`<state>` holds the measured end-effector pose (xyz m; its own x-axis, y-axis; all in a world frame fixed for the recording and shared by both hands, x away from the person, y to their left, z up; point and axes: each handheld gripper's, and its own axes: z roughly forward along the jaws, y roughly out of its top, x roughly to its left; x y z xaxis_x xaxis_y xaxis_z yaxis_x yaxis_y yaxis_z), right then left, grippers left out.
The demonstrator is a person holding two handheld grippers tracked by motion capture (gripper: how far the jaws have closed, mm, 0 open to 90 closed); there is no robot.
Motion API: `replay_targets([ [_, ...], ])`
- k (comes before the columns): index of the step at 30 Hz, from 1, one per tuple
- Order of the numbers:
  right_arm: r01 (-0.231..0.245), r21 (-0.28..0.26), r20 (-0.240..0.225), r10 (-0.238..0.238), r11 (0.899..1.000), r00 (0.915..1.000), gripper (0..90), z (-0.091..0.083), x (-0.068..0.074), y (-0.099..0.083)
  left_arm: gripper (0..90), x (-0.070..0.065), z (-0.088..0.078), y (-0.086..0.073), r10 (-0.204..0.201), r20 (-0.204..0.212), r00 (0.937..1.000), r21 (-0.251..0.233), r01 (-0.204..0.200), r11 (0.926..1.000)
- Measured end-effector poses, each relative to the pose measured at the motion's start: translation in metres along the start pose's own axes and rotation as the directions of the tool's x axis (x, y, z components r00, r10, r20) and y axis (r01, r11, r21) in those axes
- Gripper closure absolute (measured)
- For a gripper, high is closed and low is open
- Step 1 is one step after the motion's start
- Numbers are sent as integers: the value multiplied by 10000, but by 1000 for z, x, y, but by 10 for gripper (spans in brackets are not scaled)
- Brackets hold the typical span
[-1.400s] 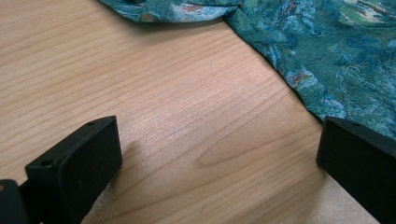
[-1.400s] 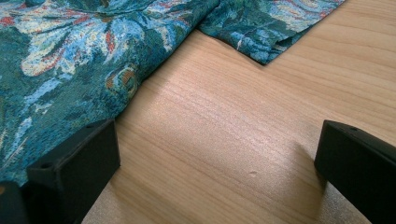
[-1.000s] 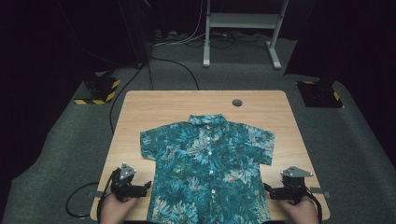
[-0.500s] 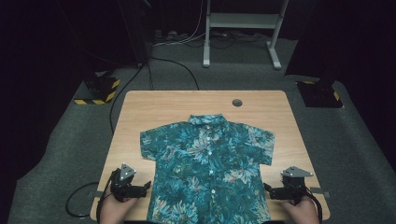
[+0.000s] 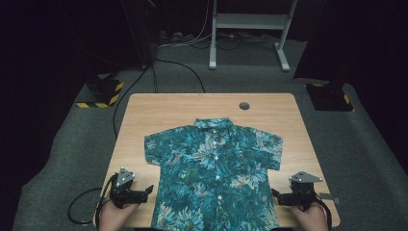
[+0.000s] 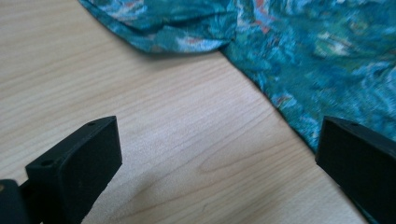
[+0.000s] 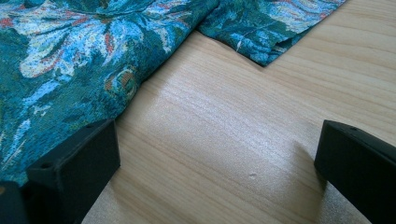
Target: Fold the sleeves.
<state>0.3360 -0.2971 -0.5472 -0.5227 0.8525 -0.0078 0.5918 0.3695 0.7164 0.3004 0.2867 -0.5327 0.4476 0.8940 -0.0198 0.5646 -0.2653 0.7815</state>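
Floral shirt [image 5: 214,175] laid flat, front up and buttoned, centred on wooden tabletop [image 5: 159,108], collar toward far edge, hem at near edge. Left gripper [image 5: 144,191] low on tabletop just beside shirt's left side seam, fingers [image 6: 77,163] spread wide, nothing between them but bare wood. Right gripper [image 5: 276,196] mirrored at shirt's right side, fingers [image 7: 74,163] likewise wide apart, one finger overlapping the cloth edge in right gripper view; contact unclear.
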Motion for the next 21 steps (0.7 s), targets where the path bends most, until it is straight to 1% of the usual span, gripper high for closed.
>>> replay_targets([
  [3, 2, -1, 1, -2, 10000, 10000, 0, 0, 0, 0, 7, -2, -1, 2, 53, 24, 10000, -107, -53, 9999],
  [5, 4, -1, 1, -4, 10000, 10000, 0, 0, 0, 0, 7, -4, -1, 3, 230, 89, 9997, -173, -229, 9996],
  [7, 2, 1, 1, -2, 10000, 10000, 0, 0, 0, 0, 7, -5, 1, 3, 332, 106, 9994, -62, -332, 9994],
  [10, 2, 0, -1, -2, 10000, 10000, 0, 0, 0, 0, 7, -5, 1, 3, 279, 146, 9995, -83, -278, 9996],
  [12, 0, 0, -1, 0, 10000, 10000, 0, 0, 0, 0, 7, -4, 1, 3, 212, 157, 9997, -210, -209, 9996],
  [14, 0, 1, 0, 0, 10000, 10000, 0, 0, 0, 0, 6, -2, 2, 4, 187, 123, 9997, -164, -185, 9997],
  [17, 2, 0, 0, -2, 10000, 10000, 0, 0, 0, 0, 6, 0, 3, 5, 38, 156, 9999, -134, -36, 9999],
  [18, 1, 0, 0, -1, 10000, 10000, 0, 0, 0, 0, 5, 0, 4, 6, 45, 100, 9999, -64, -44, 10000],
  [21, 0, -2, -1, 0, 10000, 10000, 0, 0, 0, 0, 5, 1, 5, 8, -34, 99, 9999, -95, 35, 9999],
])
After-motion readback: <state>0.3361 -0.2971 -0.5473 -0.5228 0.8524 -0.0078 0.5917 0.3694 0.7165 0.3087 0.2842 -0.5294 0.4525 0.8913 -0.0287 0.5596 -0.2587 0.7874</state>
